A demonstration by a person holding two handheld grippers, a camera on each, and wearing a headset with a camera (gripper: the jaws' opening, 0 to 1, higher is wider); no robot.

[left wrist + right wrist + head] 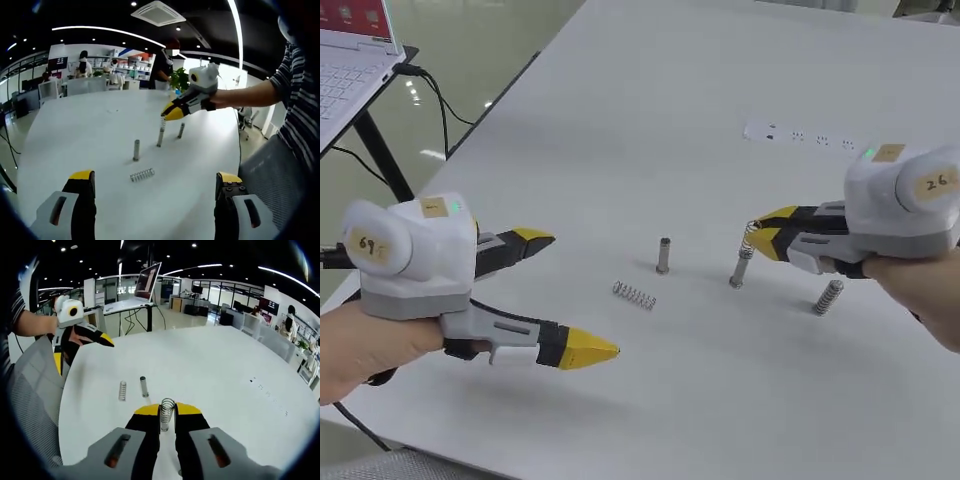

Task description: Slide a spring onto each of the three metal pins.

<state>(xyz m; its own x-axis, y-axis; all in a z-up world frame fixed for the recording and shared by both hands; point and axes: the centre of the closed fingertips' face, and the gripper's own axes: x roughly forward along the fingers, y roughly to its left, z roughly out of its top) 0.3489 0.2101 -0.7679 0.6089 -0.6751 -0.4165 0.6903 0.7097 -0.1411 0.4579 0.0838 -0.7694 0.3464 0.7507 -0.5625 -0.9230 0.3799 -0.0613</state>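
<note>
My right gripper [761, 231] is shut on a spring [750, 236] and holds it over the top of the middle pin [740, 271]. In the right gripper view the spring [167, 404] stands between the yellow tips of that gripper [167, 413]. To the right, another pin wears a spring [828, 297]. A bare pin [664, 255] stands upright at the left, and a loose spring [633, 294] lies flat in front of it. My left gripper [565, 295] hovers open, nothing in it, left of the loose spring [142, 174] and the bare pin [136, 150].
A white power strip [805, 137] lies further back on the white table [650, 120]. An open laptop [350, 50] sits on a stand off the table's left edge, with a black cable [440, 105] hanging from it. People stand in the room beyond.
</note>
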